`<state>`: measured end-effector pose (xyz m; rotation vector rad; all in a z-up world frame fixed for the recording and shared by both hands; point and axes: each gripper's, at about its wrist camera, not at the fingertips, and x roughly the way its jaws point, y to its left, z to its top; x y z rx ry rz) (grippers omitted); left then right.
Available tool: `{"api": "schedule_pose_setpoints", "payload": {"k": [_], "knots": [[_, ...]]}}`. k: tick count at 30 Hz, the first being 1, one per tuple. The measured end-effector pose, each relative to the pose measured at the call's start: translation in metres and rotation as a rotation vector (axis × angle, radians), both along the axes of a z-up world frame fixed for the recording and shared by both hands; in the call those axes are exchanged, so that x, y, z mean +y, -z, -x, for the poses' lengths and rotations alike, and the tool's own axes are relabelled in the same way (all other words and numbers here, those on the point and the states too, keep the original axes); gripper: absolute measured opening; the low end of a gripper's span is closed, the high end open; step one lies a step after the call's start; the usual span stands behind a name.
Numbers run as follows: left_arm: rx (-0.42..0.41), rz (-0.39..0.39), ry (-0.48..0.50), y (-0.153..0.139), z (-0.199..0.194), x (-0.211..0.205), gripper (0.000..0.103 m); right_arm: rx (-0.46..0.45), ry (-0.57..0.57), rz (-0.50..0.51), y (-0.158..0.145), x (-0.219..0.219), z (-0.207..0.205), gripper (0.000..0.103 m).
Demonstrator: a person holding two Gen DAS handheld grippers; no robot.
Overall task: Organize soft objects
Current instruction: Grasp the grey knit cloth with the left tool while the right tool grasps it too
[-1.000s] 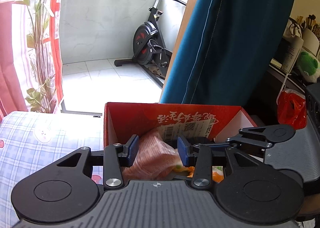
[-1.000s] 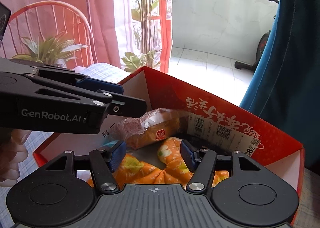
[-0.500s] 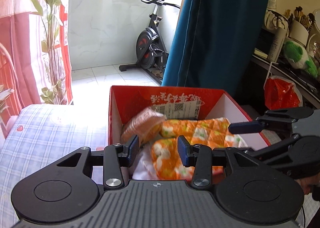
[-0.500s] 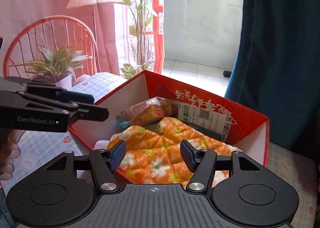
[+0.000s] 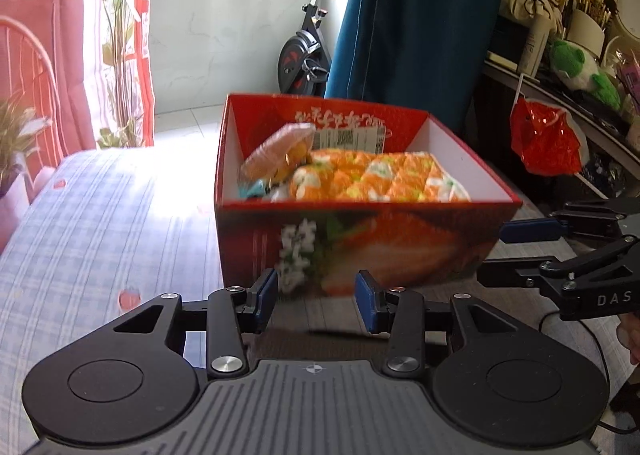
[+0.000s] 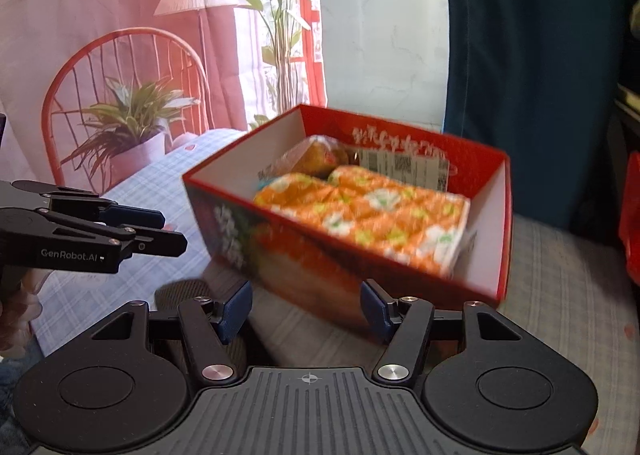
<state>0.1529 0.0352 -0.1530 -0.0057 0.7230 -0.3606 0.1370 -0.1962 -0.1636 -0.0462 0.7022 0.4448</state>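
Both tongs, left gripper (image 5: 317, 293) and right gripper (image 6: 306, 308), open, empty, short of red box (image 5: 360, 251). Orange quilted cloth (image 6: 362, 221), wrapped bun (image 5: 278, 153) inside. Retreat level; avoid box rim.

I see the red box (image 5: 360, 251) standing open, an orange floral quilted cloth (image 5: 380, 179) folded inside, a wrapped bun (image 5: 276, 153) tilted at its back-left corner.

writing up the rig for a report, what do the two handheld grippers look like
Both the left gripper and right gripper are matte black plastic: a ribbed grey-black centre panel with a small crosshair mark, two round side discs, silver pivot screws and blue finger pads. White lettering reads "GenRobot.AI" on the left, "DAS" on the right. A thin black cable trails by the right one.
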Motion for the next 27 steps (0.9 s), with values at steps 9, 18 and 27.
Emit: {"api": "schedule_pose_setpoints", "payload": {"k": [9, 18, 27], "knots": [[0.081, 0.006, -0.01, 0.035, 0.014, 0.005, 0.055, 0.127, 0.034, -0.05, 0.057, -0.02, 0.063, 0.057], [0.134, 0.025, -0.033, 0.06, 0.007, 0.006, 0.063, 0.215, 0.016, -0.011, 0.096, -0.029, 0.076, 0.055], [0.143, 0.043, -0.068, 0.068, -0.002, 0.012, 0.068, 0.142, 0.055, 0.036, 0.093, -0.03, 0.038, 0.006]]}}
